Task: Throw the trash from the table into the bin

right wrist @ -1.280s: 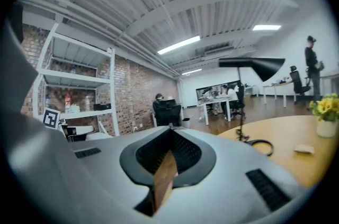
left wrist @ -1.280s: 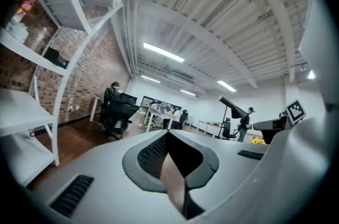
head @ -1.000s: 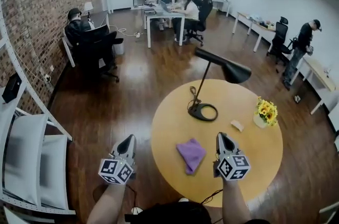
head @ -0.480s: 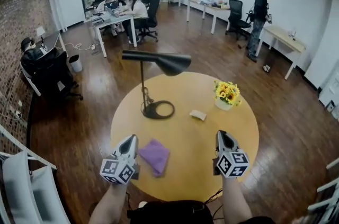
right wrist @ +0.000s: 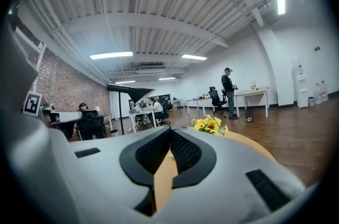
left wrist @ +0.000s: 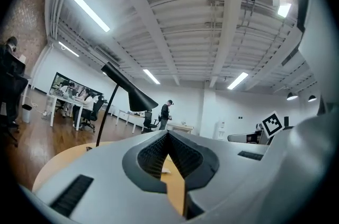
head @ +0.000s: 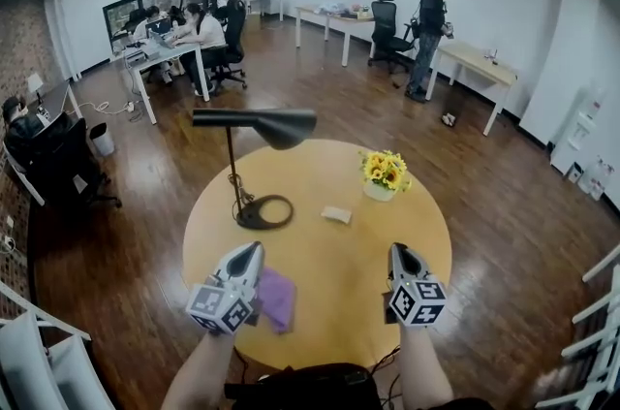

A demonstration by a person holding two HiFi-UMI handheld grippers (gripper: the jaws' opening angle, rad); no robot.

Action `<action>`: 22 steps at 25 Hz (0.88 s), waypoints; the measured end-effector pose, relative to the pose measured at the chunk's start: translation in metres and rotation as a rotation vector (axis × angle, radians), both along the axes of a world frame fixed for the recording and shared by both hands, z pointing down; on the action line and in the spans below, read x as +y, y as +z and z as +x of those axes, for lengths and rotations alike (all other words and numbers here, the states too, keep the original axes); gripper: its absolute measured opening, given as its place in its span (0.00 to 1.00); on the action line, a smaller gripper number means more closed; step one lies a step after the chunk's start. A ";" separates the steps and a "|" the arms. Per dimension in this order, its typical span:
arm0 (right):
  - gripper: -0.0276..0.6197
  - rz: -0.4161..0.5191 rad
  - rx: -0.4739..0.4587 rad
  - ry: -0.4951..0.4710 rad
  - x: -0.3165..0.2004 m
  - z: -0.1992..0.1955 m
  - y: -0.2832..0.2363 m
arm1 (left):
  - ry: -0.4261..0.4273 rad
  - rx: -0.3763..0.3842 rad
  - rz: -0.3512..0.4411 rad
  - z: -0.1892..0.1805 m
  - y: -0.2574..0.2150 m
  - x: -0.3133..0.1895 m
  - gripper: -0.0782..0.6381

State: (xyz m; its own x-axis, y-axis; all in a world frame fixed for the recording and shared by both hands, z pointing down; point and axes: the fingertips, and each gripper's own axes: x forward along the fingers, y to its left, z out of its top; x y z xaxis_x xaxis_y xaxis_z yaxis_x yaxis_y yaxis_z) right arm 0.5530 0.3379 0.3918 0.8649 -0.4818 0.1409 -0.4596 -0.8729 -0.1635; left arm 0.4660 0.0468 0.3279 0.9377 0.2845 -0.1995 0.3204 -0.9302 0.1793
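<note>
Open office floor surrounded the round table (head: 329, 292), bearing a lamp (head: 254, 122), flowers (head: 386, 171) and purple cloth (head: 278, 299). Left gripper (head: 254, 247) and right gripper (head: 397, 250) hovered with jaws pressed together, empty. Paper scrap (head: 336, 215) lay near the flowers; reaching carelessly might topple them.

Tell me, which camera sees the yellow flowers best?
The head view: the flowers show whole from above, in a white pot on the table. The right gripper view shows the flowers small, from the side, pot hidden. The left gripper view doesn't show them.
</note>
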 end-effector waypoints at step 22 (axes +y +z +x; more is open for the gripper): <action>0.05 -0.183 0.074 -0.152 -0.103 -0.016 -0.014 | 0.015 0.044 -0.045 -0.031 -0.005 -0.077 0.11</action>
